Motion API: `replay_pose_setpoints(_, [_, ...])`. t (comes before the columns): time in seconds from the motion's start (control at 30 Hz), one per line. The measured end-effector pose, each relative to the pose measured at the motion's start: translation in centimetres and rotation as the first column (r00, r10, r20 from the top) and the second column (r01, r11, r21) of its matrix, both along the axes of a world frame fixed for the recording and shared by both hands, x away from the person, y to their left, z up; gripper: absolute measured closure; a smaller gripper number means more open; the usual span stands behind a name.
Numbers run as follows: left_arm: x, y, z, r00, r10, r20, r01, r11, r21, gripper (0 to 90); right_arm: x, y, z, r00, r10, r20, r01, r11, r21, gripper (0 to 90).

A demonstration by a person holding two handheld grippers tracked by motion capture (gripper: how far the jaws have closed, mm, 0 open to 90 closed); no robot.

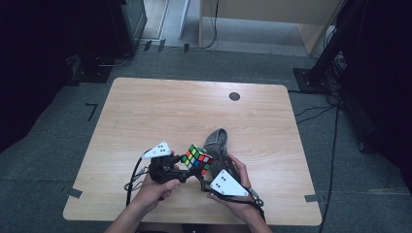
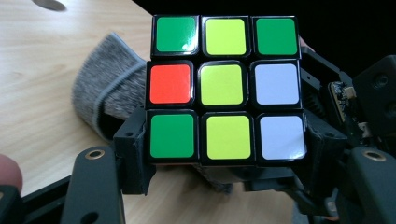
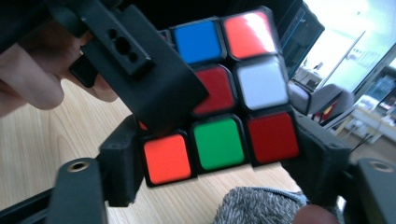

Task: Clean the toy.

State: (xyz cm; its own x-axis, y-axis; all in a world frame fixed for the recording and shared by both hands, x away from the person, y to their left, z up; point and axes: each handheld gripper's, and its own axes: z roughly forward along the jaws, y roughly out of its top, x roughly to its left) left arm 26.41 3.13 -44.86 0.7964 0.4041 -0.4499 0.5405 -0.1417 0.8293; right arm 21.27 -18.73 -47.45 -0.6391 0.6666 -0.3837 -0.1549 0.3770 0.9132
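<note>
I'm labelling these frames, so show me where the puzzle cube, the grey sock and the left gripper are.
puzzle cube [image 2: 226,88], left gripper view, centre yellow sticker.
grey sock [image 1: 217,141], high view, its upper half beyond the cube.
left gripper [image 1: 180,164], high view, between its jaw tips beside the cube.

At the lower centre of the frame I hold one Rubik's cube [image 1: 197,159] between my two grippers, left gripper [image 1: 180,167] and right gripper [image 1: 203,180]. One grey sock [image 1: 217,141] lies on one wooden table [image 1: 160,111].

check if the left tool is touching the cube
Touching: in the left gripper view the left tool has both jaws pressed against the cube's bottom row.
</note>
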Motion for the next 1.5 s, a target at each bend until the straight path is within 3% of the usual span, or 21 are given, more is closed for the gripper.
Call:
replay_pose_setpoints(0.07, [0.1, 0.0, -0.1, 0.9999, -0.006, -0.015, 0.006, 1.0000, -0.001, 34.0, -0.2, 0.0, -0.2, 0.9999, -0.003, 0.017, 0.004, 1.000, -0.020, 31.5])
replay_pose_setpoints(0.17, [0.2, 0.1, -0.1, 0.9997, -0.014, -0.021, 0.013, 0.9998, -0.014, 33.4, -0.2, 0.0, -0.2, 1.0000, -0.001, 0.003, 0.001, 1.000, -0.017, 33.1])
replay_pose_setpoints(0.27, [0.3, 0.6, 0.2, 0.9999, -0.013, -0.006, 0.012, 0.9973, -0.072, 22.5, 0.0, -0.3, -0.2, 0.9994, -0.002, -0.035, 0.003, 1.000, 0.016, 33.6])
replay_pose_setpoints(0.33, [0.4, 1.2, 0.4, 0.9999, 0.013, 0.009, -0.012, 0.9951, -0.098, 18.3, 0.2, -0.7, -0.3, 0.9983, -0.031, -0.049, 0.032, 0.999, 0.014, 33.7])
replay_pose_setpoints(0.4, [0.6, 1.7, 0.4, 0.9983, 0.048, 0.034, -0.045, 0.9956, -0.082, 15.8, 0.5, -1.3, -0.5, 0.9953, -0.060, -0.075, 0.063, 0.998, 0.029, 33.8])
replay_pose_setpoints(0.47, [0.8, 2.1, 0.2, 0.9946, 0.076, 0.071, -0.073, 0.9965, -0.040, 14.3, 0.9, -2.1, -0.4, 0.9899, -0.085, -0.114, 0.092, 0.994, 0.065, 33.8])
replay_pose_setpoints(0.53, [1.0, 2.4, 0.0, 0.9916, 0.086, 0.097, -0.084, 0.9963, -0.017, 13.8, 1.2, -2.7, -0.1, 0.9823, -0.103, -0.157, 0.119, 0.988, 0.099, 33.9])
replay_pose_setpoints(0.6, [0.9, 2.6, -0.2, 0.9850, 0.083, 0.152, -0.086, 0.9962, 0.013, 14.3, 1.3, -3.2, 0.2, 0.9724, -0.109, -0.206, 0.139, 0.981, 0.138, 33.8])
replay_pose_setpoints(0.7, [0.2, 2.4, -0.2, 0.9543, 0.072, 0.290, -0.103, 0.9901, 0.095, 14.5, 1.2, -3.5, 0.6, 0.9562, -0.107, -0.273, 0.162, 0.968, 0.191, 33.9])
replay_pose_setpoints(0.8, [-0.5, 1.9, -0.5, 0.9209, 0.041, 0.387, -0.110, 0.9813, 0.158, 14.4, 1.2, -3.5, 1.0, 0.9456, -0.091, -0.312, 0.169, 0.958, 0.232, 33.9])
replay_pose_setpoints(0.87, [-0.9, 1.4, -0.7, 0.9044, 0.028, 0.426, -0.116, 0.9763, 0.183, 14.4, 1.1, -3.5, 1.3, 0.9334, -0.074, -0.351, 0.174, 0.949, 0.263, 33.9])
replay_pose_setpoints(0.9, [-0.9, 1.4, -0.7, 0.9044, 0.028, 0.426, -0.116, 0.9763, 0.183, 14.4, 1.1, -3.4, 1.5, 0.9260, -0.061, -0.373, 0.173, 0.945, 0.276, 33.9])
replay_pose_setpoints(0.93, [-1.3, 0.9, -0.9, 0.8852, 0.021, 0.465, -0.132, 0.9692, 0.208, 14.4, 1.0, -3.4, 1.7, 0.9168, -0.045, -0.397, 0.171, 0.942, 0.288, 33.9])
replay_pose_setpoints(1.0, [-1.7, 0.5, -1.1, 0.8582, 0.006, 0.513, -0.151, 0.9588, 0.241, 14.4, 1.0, -3.2, 2.1, 0.8973, -0.006, -0.441, 0.158, 0.938, 0.309, 33.9])
replay_pose_setpoints(1.13, [-2.6, -0.3, -1.3, 0.8055, -0.028, 0.592, -0.177, 0.9421, 0.285, 14.4, 0.7, -2.6, 2.7, 0.8670, 0.044, -0.496, 0.139, 0.936, 0.325, 33.9])
replay_pose_setpoints(1.2, [-2.9, -0.5, -1.3, 0.7903, -0.035, 0.612, -0.179, 0.9419, 0.284, 14.4, 0.6, -2.2, 2.9, 0.8543, 0.059, -0.516, 0.131, 0.937, 0.324, 33.9])
replay_pose_setpoints(1.23, [-2.9, -0.5, -1.3, 0.7903, -0.035, 0.612, -0.179, 0.9419, 0.284, 14.4, 0.6, -2.2, 2.9, 0.8543, 0.059, -0.516, 0.131, 0.937, 0.324, 33.9])
replay_pose_setpoints(1.33, [-3.3, -0.8, -1.2, 0.7574, -0.055, 0.651, -0.190, 0.9348, 0.300, 14.8, 0.6, -1.8, 2.8, 0.8246, 0.086, -0.559, 0.127, 0.935, 0.330, 34.0])
replay_pose_setpoints(1.4, [-3.6, -1.0, -1.3, 0.7403, -0.075, 0.668, -0.194, 0.9274, 0.320, 15.2, 0.7, -1.6, 2.7, 0.8055, 0.112, -0.582, 0.118, 0.932, 0.342, 33.9])
replay_pose_setpoints(1.5, [-3.8, -1.2, -1.5, 0.7217, -0.080, 0.688, -0.212, 0.9197, 0.330, 17.2, 0.7, -1.3, 2.5, 0.7859, 0.131, -0.604, 0.106, 0.935, 0.340, 33.9])
